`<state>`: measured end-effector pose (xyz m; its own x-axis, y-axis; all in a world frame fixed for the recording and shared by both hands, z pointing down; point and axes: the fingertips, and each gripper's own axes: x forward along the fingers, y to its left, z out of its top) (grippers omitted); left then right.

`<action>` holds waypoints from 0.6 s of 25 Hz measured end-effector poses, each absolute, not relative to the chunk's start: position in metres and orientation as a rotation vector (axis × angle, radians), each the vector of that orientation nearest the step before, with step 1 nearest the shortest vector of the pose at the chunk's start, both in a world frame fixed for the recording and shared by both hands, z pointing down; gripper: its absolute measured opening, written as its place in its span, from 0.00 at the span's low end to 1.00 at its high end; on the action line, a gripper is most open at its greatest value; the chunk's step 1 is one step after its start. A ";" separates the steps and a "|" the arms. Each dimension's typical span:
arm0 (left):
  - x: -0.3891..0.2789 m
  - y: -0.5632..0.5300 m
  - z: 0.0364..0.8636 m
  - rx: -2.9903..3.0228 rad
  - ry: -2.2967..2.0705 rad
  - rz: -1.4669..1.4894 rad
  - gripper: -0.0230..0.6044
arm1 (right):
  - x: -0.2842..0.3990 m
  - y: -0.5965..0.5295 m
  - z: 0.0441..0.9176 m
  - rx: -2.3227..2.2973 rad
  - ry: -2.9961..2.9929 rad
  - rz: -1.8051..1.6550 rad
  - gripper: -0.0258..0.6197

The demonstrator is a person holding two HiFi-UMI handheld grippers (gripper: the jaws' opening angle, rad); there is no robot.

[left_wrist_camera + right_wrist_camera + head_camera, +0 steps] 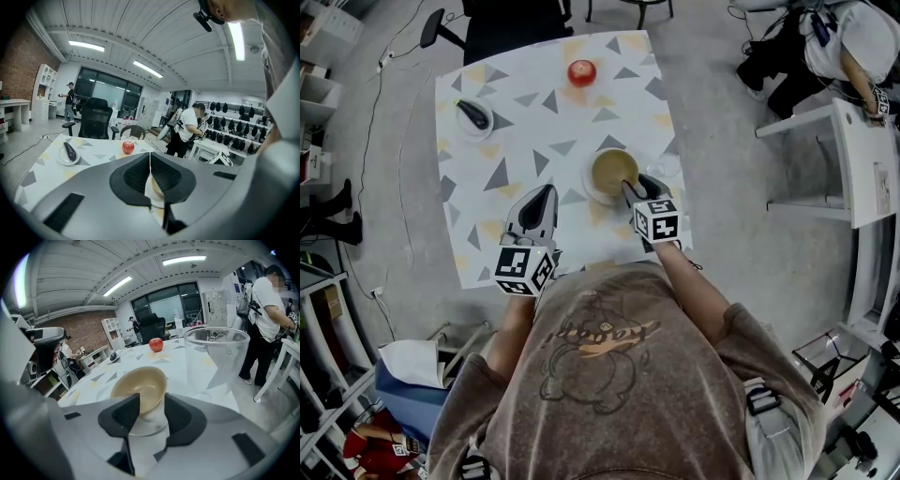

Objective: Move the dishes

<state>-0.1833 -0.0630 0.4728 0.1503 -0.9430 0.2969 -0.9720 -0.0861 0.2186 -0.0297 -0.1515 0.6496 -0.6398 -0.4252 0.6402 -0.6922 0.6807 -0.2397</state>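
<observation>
- The step in hand is the pick-up of the first dish: the right gripper (152,401) is at the tan bowl (140,385), with one jaw on each side of the bowl's lower body.
- Its pads look to be pressed against the bowl, so I read it as a grasp; the bowl has not yet left the white saucer (150,428) under it.
- The bowl is on the table (516,150) by the right edge, towards the near right corner, with a clear glass (215,362) just beside it on the edge side.
- The left gripper (150,164) is clenched with nothing between its jaws, and it hangs over the near edge, apart from any dish.
- A small plate (483,127) carrying a dark object is near the far left corner, and a red apple (581,72) lies at the middle of the far edge.
- The next move probably calls for a straight lift, so the bowl comes off the saucer without dragging it.
- It also calls for a path that swings away from the glass, which stands close enough to be knocked.
</observation>
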 end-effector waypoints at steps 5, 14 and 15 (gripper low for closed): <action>-0.184 -0.064 0.474 2.072 -1.836 0.113 0.07 | -0.027 -0.154 0.647 0.882 -2.333 0.619 0.22; -0.182 -0.066 0.473 2.078 -1.836 0.107 0.07 | -0.023 -0.154 0.643 0.906 -2.317 0.585 0.08; -0.182 -0.066 0.473 2.077 -1.837 0.105 0.07 | -0.023 -0.154 0.642 0.903 -2.321 0.585 0.07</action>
<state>-0.1820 -0.0657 0.4730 0.1500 -0.9444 0.2925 -0.9717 -0.0861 0.2201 -0.0230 -0.1536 0.6419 -0.6059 -0.4619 0.6477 -0.7137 0.6753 -0.1861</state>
